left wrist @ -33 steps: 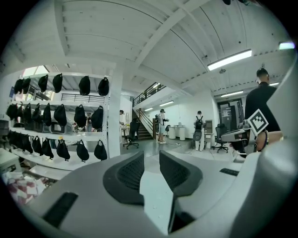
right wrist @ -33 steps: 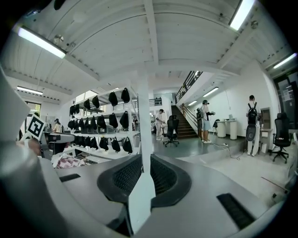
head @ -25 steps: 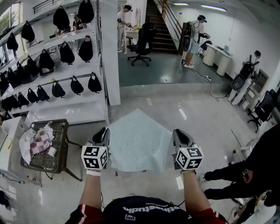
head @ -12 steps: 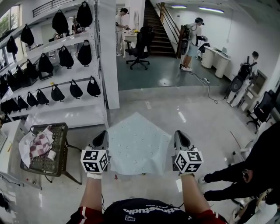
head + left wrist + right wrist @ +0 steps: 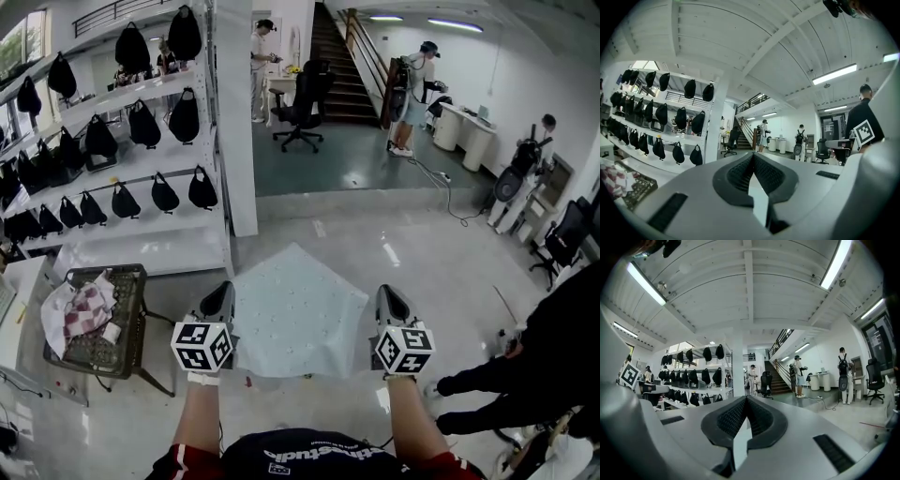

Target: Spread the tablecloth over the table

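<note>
A pale blue-green tablecloth [image 5: 295, 314] is stretched out flat in the air in front of me, above the floor, with its far tip pointing away. My left gripper [image 5: 218, 298] holds its near left edge and my right gripper [image 5: 389, 298] its near right edge. In the left gripper view the left gripper [image 5: 753, 157] is shut, with a pale strip of cloth [image 5: 759, 206] pinched between the pads. In the right gripper view the right gripper [image 5: 746, 399] has just closed further on a like strip of cloth [image 5: 739, 446]. No table shows in any view.
White shelves with black bags [image 5: 141, 122] and a white pillar [image 5: 236, 112] stand at the left. A wire basket with checked cloths [image 5: 94, 319] stands near my left hand. A person in black [image 5: 525, 375] is at the right. An office chair [image 5: 305, 103] and other people are far back.
The view has shifted slightly. Both grippers and the cloth between them keep about the same places.
</note>
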`<state>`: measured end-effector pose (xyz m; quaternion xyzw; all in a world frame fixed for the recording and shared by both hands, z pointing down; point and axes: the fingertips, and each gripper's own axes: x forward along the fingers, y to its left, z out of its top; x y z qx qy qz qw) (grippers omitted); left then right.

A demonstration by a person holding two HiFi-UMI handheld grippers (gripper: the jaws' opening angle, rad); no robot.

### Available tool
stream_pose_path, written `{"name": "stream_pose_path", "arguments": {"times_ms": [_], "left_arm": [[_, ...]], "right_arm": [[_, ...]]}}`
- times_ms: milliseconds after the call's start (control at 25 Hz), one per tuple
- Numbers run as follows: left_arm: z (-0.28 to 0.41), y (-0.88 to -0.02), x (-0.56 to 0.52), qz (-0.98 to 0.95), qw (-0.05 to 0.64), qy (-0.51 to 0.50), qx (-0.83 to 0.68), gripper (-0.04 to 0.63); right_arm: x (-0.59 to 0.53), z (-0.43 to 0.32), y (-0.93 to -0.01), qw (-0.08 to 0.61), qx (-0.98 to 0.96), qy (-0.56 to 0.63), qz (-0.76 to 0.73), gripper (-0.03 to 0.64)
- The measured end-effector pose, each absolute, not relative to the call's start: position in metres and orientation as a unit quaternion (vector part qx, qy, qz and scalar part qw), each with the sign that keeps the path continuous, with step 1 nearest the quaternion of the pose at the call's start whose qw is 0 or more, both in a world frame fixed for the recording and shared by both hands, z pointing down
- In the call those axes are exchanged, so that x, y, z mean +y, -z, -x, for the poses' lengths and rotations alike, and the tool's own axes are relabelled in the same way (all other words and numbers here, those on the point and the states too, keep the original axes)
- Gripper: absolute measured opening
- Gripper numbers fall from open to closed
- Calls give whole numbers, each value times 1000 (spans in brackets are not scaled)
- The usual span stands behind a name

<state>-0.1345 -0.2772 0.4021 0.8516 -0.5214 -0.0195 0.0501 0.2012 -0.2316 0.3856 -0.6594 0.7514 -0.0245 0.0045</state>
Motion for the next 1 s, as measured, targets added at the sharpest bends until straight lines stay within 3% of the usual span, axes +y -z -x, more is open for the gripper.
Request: {"name": "stream_pose_path", "arguments": {"times_ms": [1000], "left_arm": [[128, -401, -275, -858, 35, 13, -512, 17]], "right_arm": [[-233, -201, -396, -1, 756, 38, 654, 25]]}}
